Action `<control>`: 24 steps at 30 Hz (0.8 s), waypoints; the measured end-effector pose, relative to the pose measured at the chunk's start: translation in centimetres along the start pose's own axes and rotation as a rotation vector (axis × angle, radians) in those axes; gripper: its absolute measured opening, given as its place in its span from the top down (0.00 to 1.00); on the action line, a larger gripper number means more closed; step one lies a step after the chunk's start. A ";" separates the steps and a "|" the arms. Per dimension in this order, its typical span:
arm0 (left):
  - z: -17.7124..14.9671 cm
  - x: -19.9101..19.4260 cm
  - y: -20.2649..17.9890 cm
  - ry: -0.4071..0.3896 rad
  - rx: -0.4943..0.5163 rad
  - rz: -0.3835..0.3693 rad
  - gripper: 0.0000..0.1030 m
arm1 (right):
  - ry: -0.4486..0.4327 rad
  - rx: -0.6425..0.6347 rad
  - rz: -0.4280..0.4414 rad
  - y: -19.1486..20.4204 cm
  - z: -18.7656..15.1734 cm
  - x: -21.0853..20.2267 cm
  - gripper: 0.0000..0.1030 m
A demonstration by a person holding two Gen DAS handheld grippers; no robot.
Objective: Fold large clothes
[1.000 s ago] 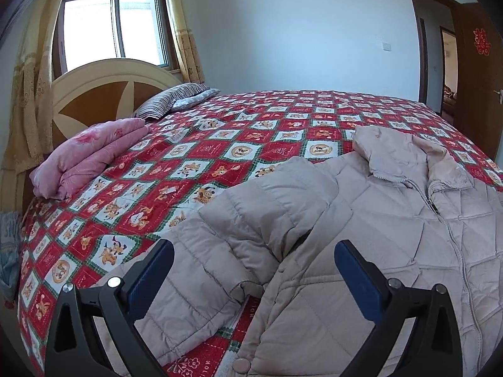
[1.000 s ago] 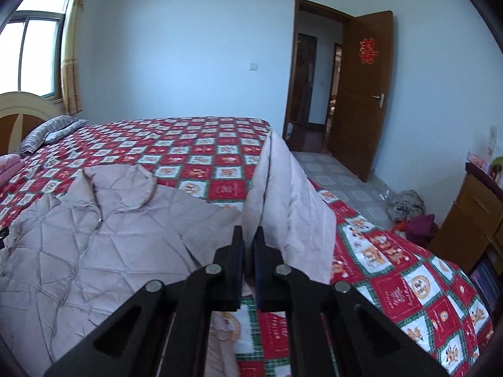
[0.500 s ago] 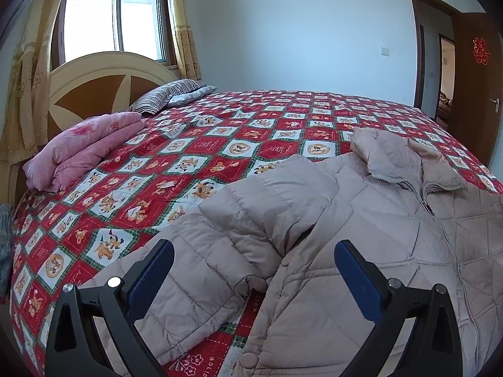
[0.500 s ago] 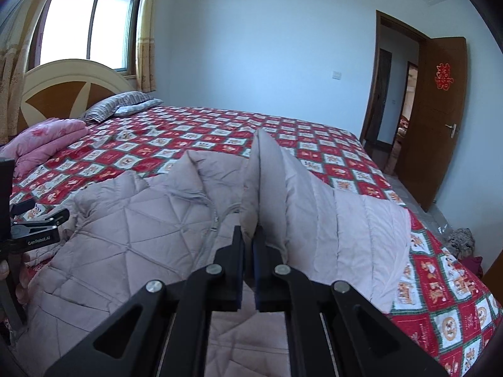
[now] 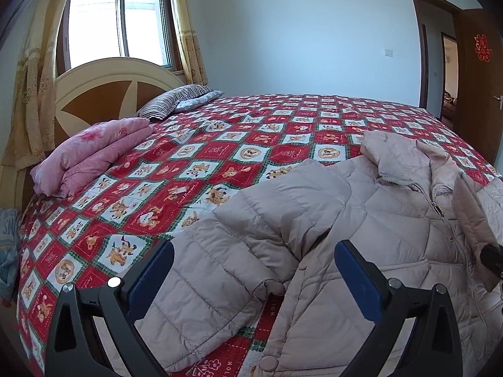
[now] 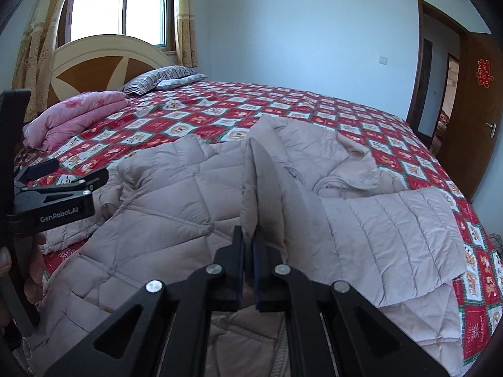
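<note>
A beige quilted jacket [image 5: 361,220] lies front-up on the bed, collar towards the far side; it also shows in the right wrist view [image 6: 176,194]. My left gripper [image 5: 251,270] is open and empty, hovering over the jacket's near sleeve [image 5: 220,267]. My right gripper [image 6: 248,235] is shut on the jacket's other sleeve [image 6: 393,229] and holds its cuff end up over the jacket's chest. That lifted sleeve appears at the right edge of the left wrist view [image 5: 471,213]. The left gripper also shows at the left of the right wrist view [image 6: 59,188].
The bed has a red patterned quilt [image 5: 220,163]. A folded pink blanket [image 5: 91,154] and striped pillows [image 5: 176,103] lie near the headboard [image 5: 103,94]. A window [image 5: 119,28] is behind it. An open wooden door [image 6: 478,110] stands at the right.
My right gripper has carried the sleeve leftwards, from beside the jacket to over its chest. My left gripper has stayed open over the near sleeve, shifting only slightly.
</note>
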State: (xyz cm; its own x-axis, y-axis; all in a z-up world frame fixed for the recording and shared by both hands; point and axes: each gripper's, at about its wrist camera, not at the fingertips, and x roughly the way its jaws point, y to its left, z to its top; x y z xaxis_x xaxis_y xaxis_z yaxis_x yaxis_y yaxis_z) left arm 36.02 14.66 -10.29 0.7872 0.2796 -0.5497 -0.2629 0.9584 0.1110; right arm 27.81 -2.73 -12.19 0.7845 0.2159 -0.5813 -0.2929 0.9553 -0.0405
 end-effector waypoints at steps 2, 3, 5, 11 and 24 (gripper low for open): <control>0.1 -0.1 0.1 -0.005 0.000 0.010 0.01 | 0.017 -0.001 0.018 0.6 -0.3 0.8 0.94; 0.2 -0.1 0.1 -0.006 -0.001 0.014 0.01 | 0.027 0.003 0.029 0.9 -0.4 1.2 0.94; 0.3 -0.1 0.1 -0.004 -0.001 0.019 0.01 | 0.060 0.014 0.072 1.2 -0.7 2.2 0.90; 1.1 -0.8 -0.6 -0.019 0.013 0.025 0.01 | 0.051 0.047 0.204 1.4 -1.4 1.2 0.28; 3.3 -3.1 -13.4 -0.066 0.191 -0.114 0.01 | 0.043 0.139 -0.078 -10.0 -4.0 -6.8 0.28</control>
State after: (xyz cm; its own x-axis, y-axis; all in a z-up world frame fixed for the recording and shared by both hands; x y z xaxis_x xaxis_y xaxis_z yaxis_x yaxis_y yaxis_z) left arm 39.01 1.13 -7.33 0.8424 0.1665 -0.5126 -0.0652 0.9756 0.2097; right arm 23.21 -14.57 -11.11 0.7772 0.1338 -0.6149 -0.1508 0.9883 0.0245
